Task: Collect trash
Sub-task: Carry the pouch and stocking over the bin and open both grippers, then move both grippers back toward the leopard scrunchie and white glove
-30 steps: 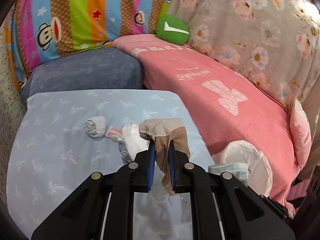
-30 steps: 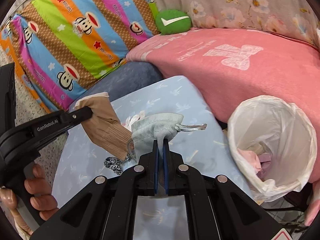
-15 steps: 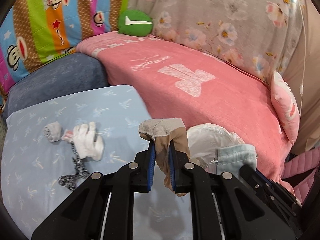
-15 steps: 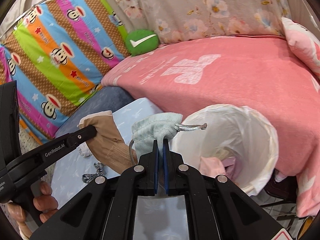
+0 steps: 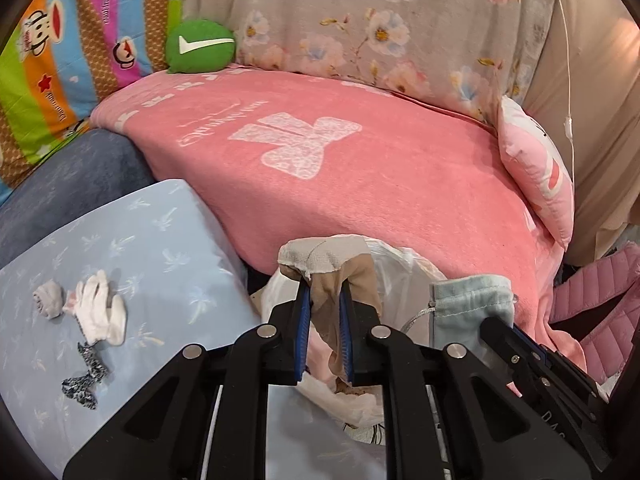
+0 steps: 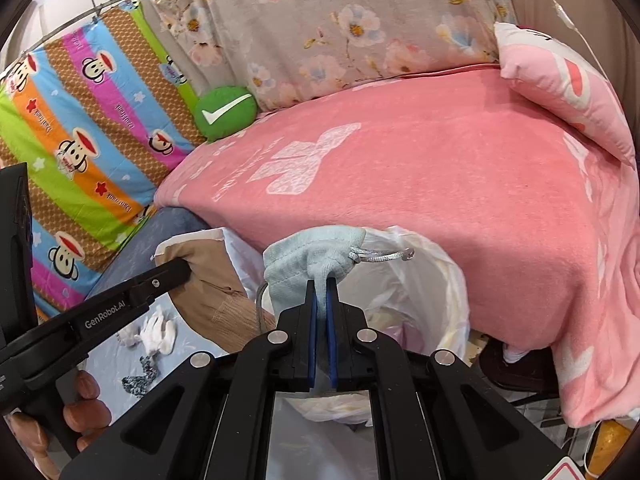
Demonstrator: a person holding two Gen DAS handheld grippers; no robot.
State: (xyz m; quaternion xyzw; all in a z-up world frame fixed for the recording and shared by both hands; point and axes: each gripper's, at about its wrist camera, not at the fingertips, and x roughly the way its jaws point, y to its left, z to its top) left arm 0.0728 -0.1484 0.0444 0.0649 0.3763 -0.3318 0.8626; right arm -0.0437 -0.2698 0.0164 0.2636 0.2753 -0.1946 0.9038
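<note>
My left gripper (image 5: 323, 292) is shut on a tan stocking (image 5: 320, 258) with a pale cuff, which hangs between the blue pads. My right gripper (image 6: 321, 284) is shut on a light blue drawstring pouch (image 6: 308, 258) with a silver cord. Both are held above the trash bin (image 6: 444, 276), which is lined with a white bag and holds pink and pale scraps. In the left wrist view the bin's rim (image 5: 400, 254) shows behind the stocking, and the pouch (image 5: 468, 300) is to its right. In the right wrist view the stocking (image 6: 212, 284) hangs over the bin's left edge.
On the light blue cloth (image 5: 160, 248) at the left lie a white glove (image 5: 100, 312), a rolled grey sock (image 5: 48, 300) and a black-and-white patterned scrap (image 5: 86, 376). A pink blanket (image 5: 380, 192) covers the sofa behind the bin. A green cushion (image 5: 200, 46) and a pink pillow (image 5: 536, 176) rest on it.
Both grippers have swung to the right, from over the light blue cloth to above the bin, each keeping hold of its item. The glove and sock stay on the cloth.
</note>
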